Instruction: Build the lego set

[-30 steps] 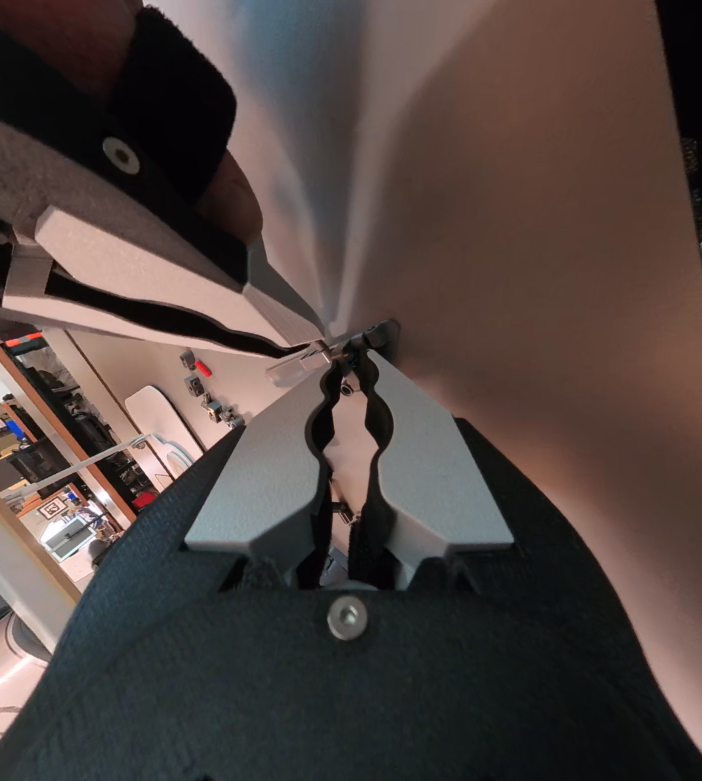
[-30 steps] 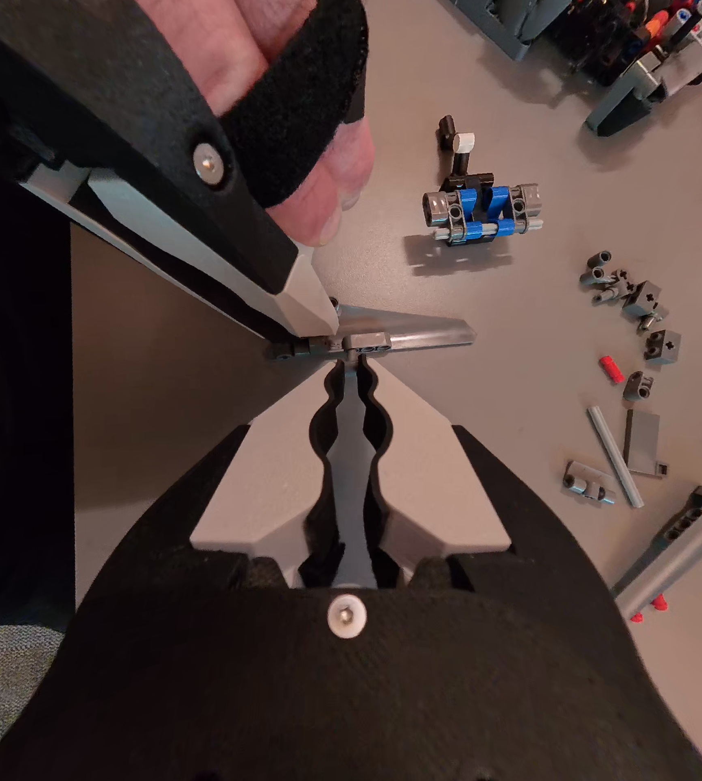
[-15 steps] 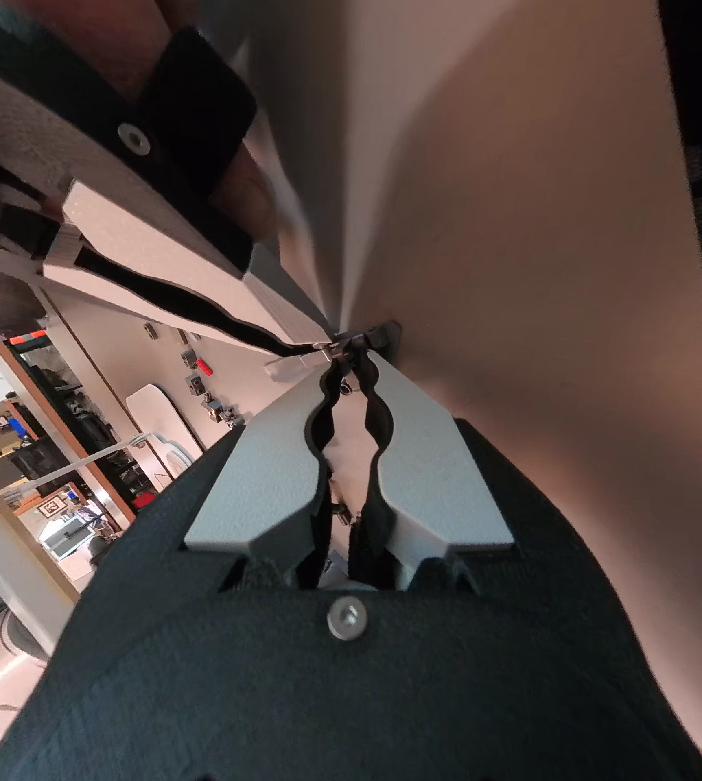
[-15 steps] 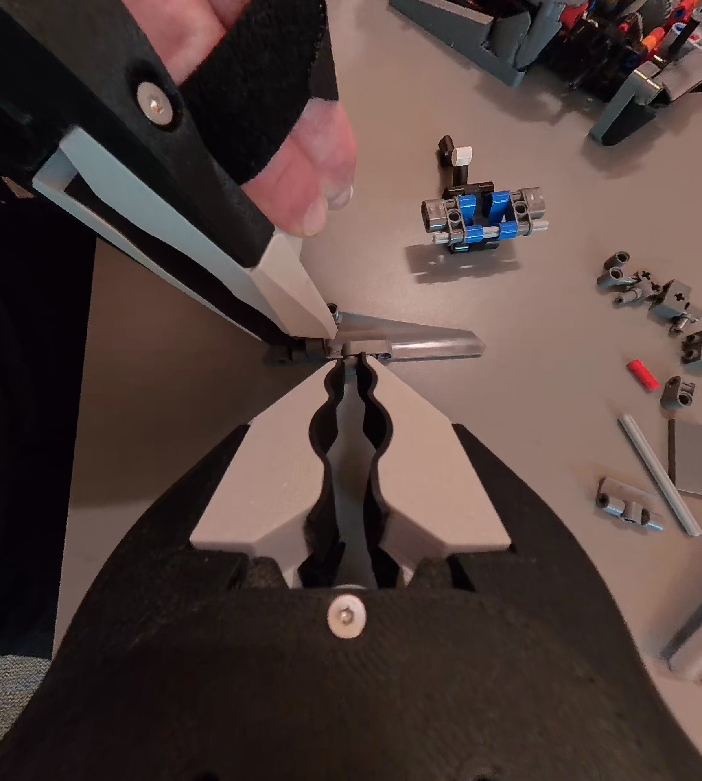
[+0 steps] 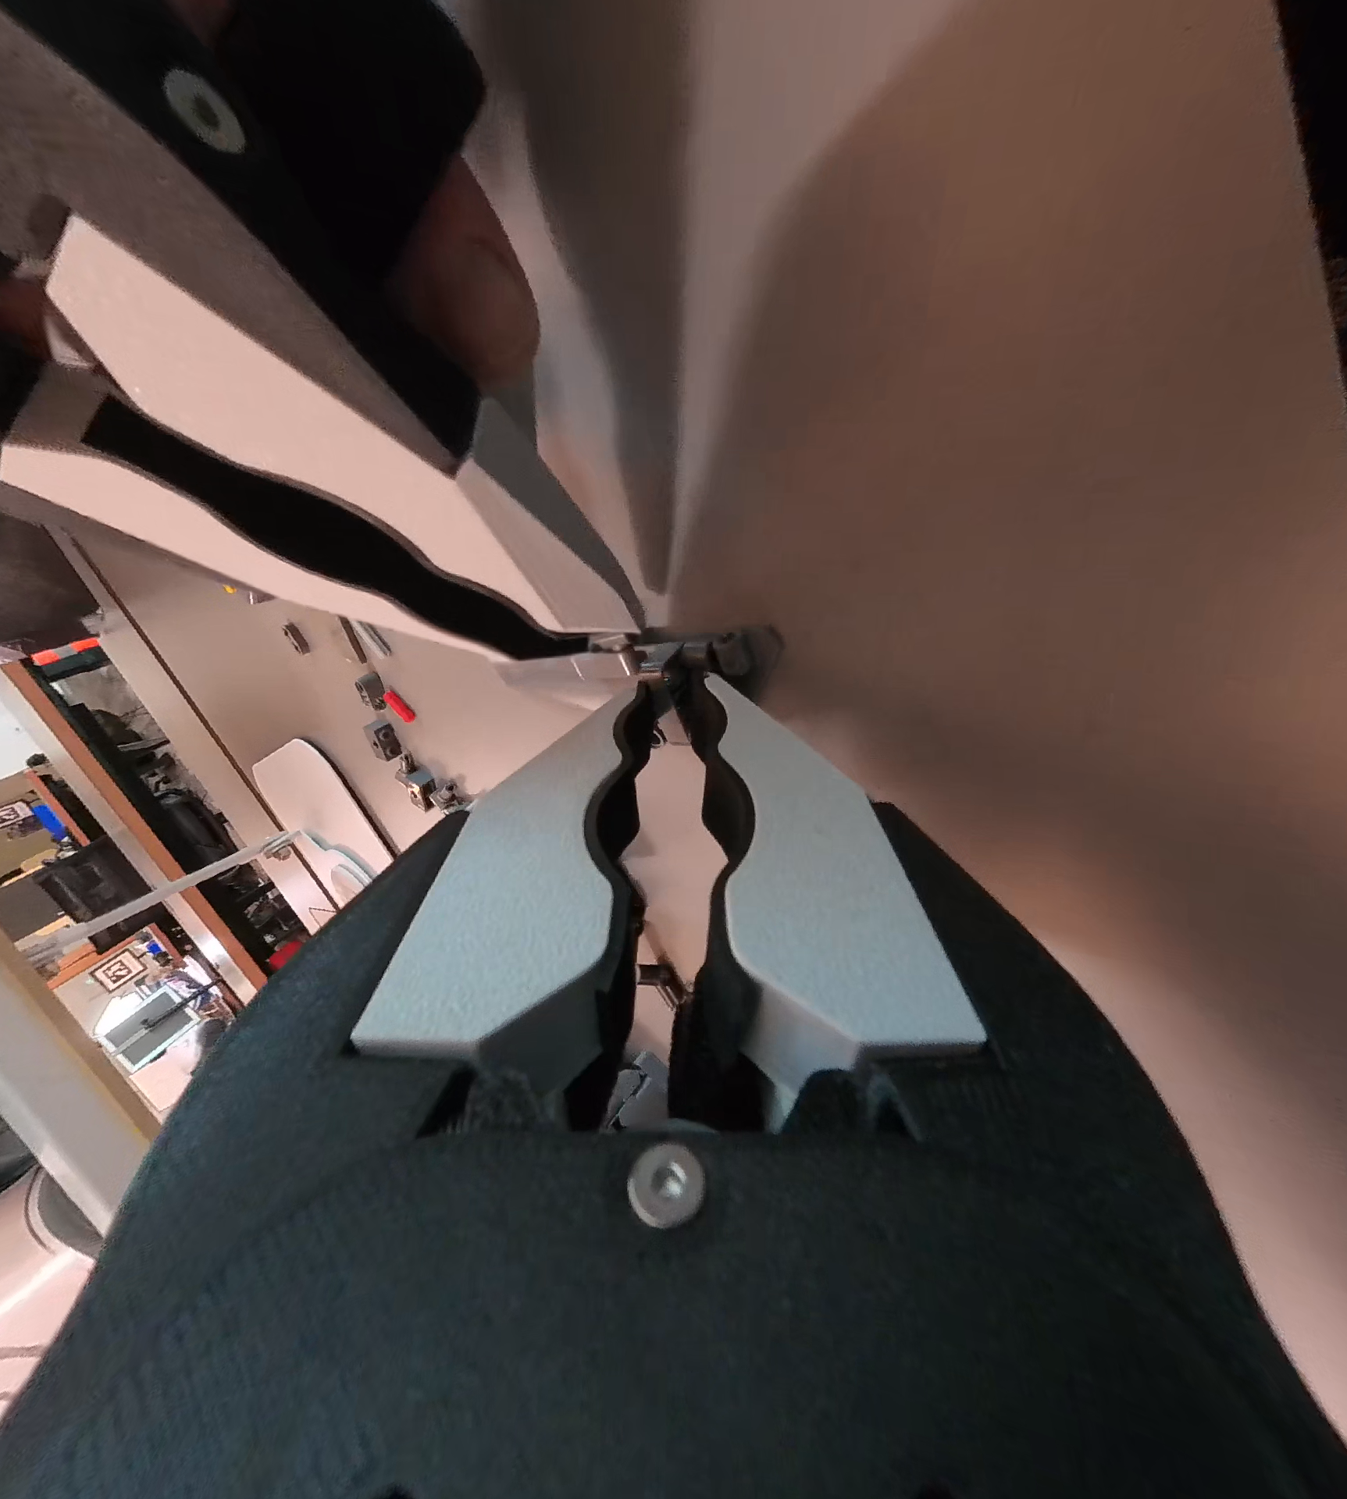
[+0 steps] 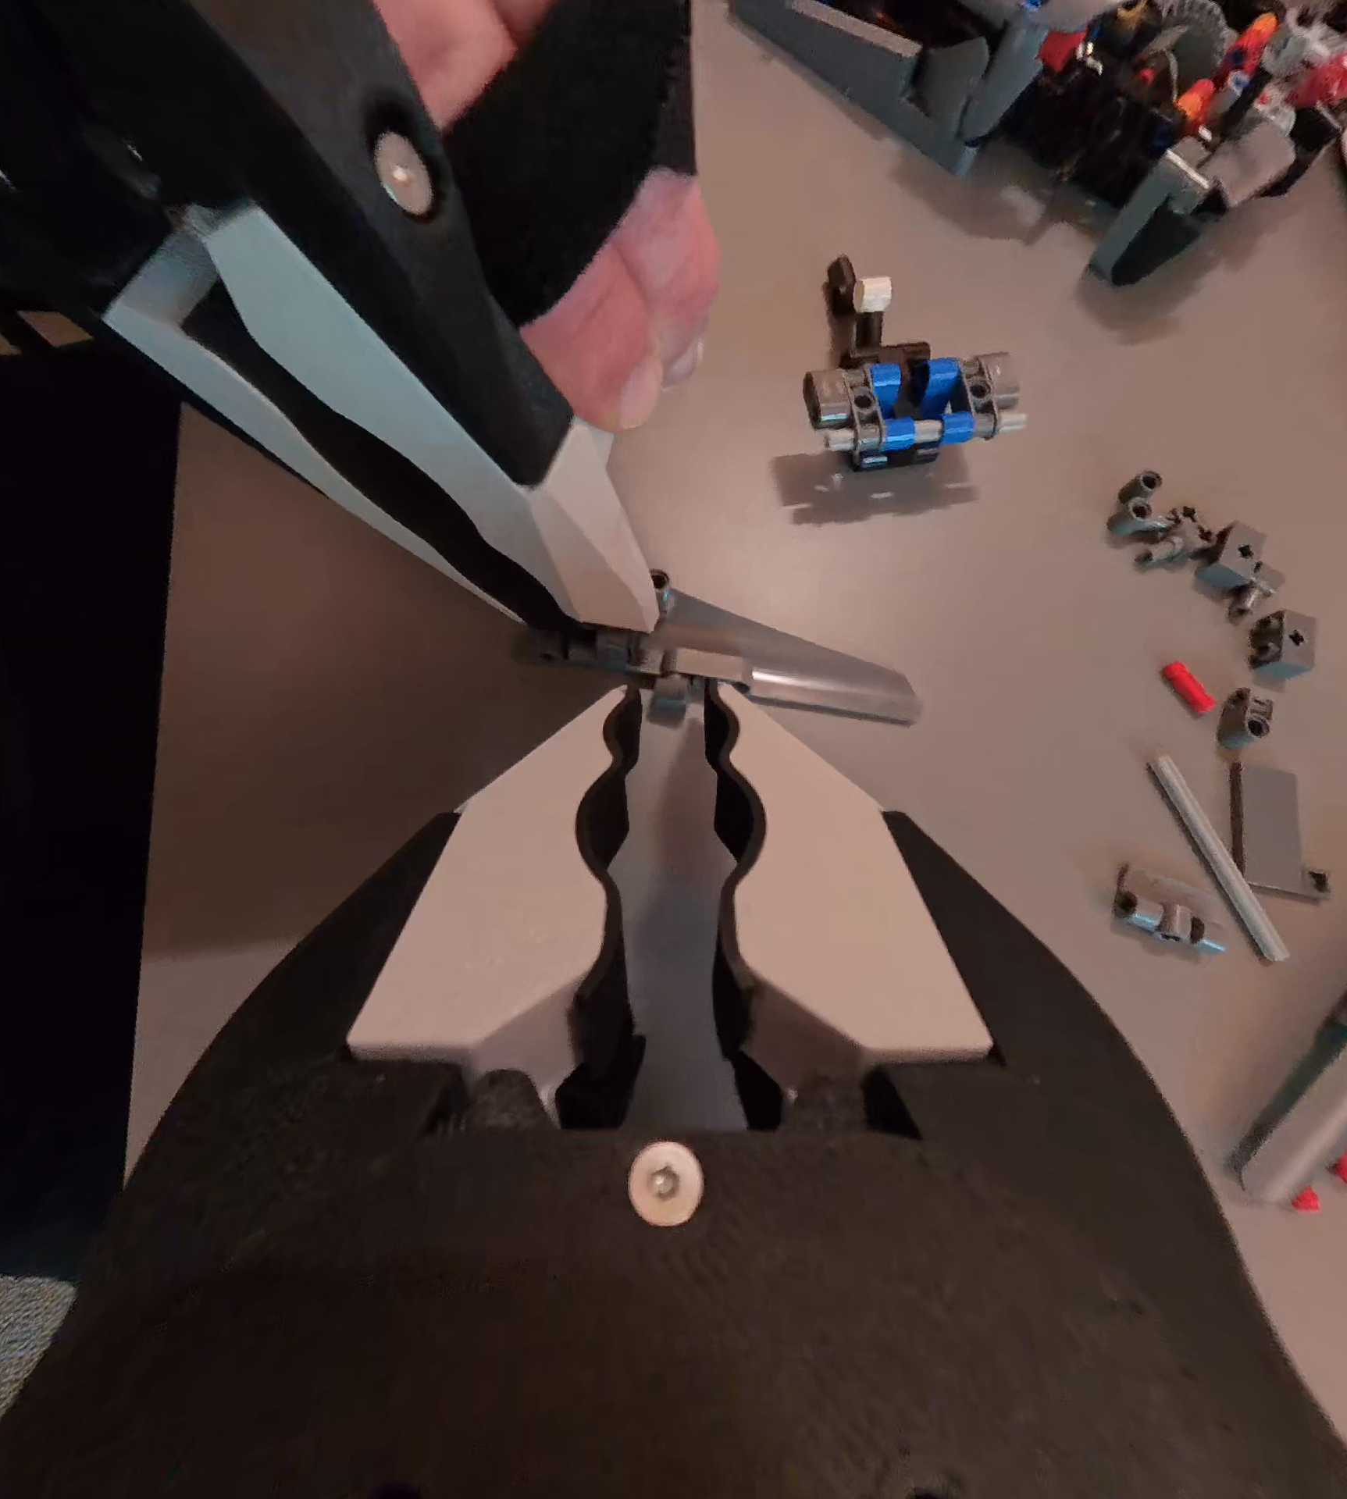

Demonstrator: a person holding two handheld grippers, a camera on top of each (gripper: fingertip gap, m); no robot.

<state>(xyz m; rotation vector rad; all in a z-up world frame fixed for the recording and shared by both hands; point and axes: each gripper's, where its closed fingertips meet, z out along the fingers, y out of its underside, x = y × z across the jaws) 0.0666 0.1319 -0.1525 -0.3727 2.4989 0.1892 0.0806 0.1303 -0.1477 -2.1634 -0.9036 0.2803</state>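
Right gripper (image 6: 666,689): closed on a small grey connector at the near side of the grey panel piece (image 6: 800,661), which is held above the table.
Left gripper (image 5: 674,702): tips pinched on the dark pin-and-connector end of the same assembly (image 5: 702,653); the contact is tiny and partly hidden, so the exact part gripped is hard to confirm.
Slip risk: both grips sit on very small parts at the fingertips; uneven pushing could twist the joint or pop the piece out onto the table.
Misalignment risk: a pin entering at an angle may jam rather than seat.
Surface: plain grey-brown table (image 6: 410,811), smooth, dropped parts could skid.
Loose parts: blue-and-grey subassembly (image 6: 909,401), red pin (image 6: 1187,688), grey axle (image 6: 1213,856), well apart from the grippers.
Room: a partly built model (image 6: 1140,97) at the table's far edge; shelving and clutter beyond.
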